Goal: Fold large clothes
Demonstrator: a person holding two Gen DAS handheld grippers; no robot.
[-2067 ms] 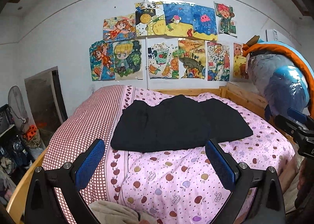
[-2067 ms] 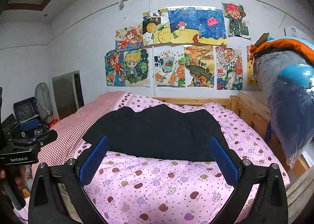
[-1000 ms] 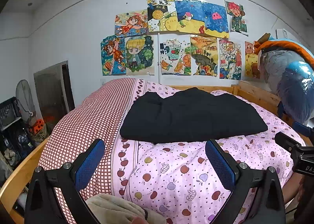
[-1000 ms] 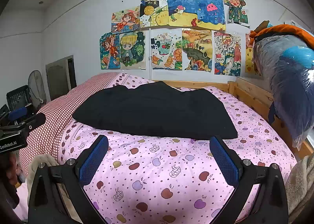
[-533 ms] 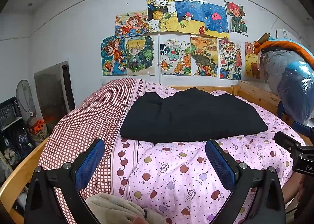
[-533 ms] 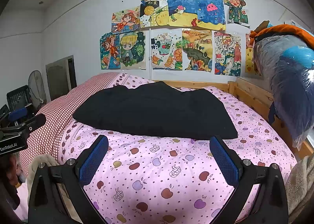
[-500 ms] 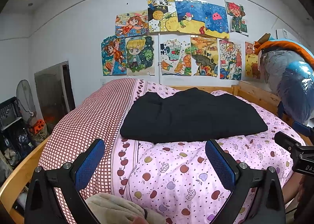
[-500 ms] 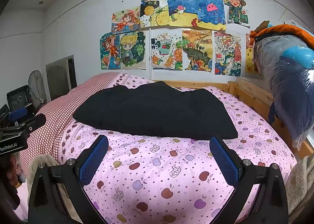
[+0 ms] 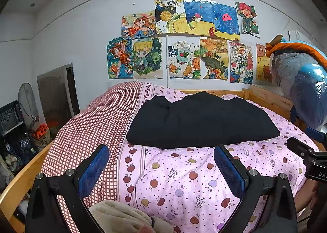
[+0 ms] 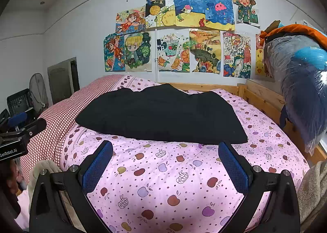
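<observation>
1. The black garment [image 9: 201,122] lies folded into a wide flat bundle on the pink apple-print quilt [image 9: 184,177], in the far half of the bed, below the drawings [image 9: 184,40] on the wall.
2. The left gripper [image 9: 161,168] hovers over the near part of the quilt, its blue pads [image 9: 92,168] spread wide and holding nothing.
3. The right gripper [image 10: 164,164] is also wide apart and empty; the tip of its right pad sits just at the garment's near right corner, but I cannot tell if it touches.
4. A red checked cover [image 9: 92,126] lies along the left side of the bed, touching the garment's left edge.
5. A beige cloth [image 9: 122,216] shows at the bottom of the left view, probably a sleeve.
</observation>
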